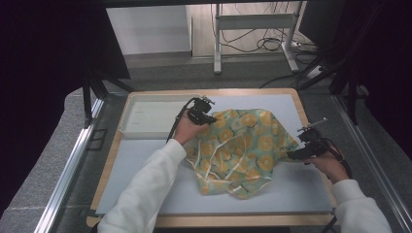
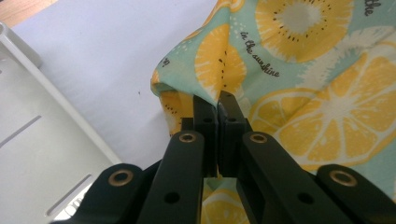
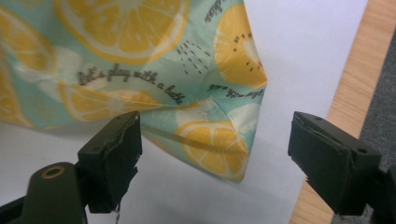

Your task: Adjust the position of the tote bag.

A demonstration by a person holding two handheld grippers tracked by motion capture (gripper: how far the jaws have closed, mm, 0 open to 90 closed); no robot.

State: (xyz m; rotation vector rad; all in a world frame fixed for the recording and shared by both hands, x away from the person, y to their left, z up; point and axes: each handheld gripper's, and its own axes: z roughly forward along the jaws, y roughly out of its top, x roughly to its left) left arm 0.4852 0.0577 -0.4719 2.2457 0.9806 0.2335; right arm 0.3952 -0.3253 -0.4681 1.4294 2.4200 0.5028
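A mint-green cloth with orange-slice print (image 1: 240, 145) lies crumpled on the pale mat in the middle of the table. My left gripper (image 1: 206, 118) is at the cloth's far left corner. In the left gripper view its jaws are shut on a fold of the cloth (image 2: 219, 70), the gripper (image 2: 218, 100) pinching the fabric edge. My right gripper (image 1: 297, 154) sits at the cloth's right corner. In the right gripper view the gripper (image 3: 215, 140) stands wide open, and the cloth's corner (image 3: 219, 149) lies between the two pads without touching them.
A white shallow tray (image 1: 145, 116) stands at the mat's far left, right beside my left gripper, with its rim (image 2: 42, 140) close by. The wooden table edge (image 3: 359, 88) runs just right of my right gripper. Table legs and cables lie beyond.
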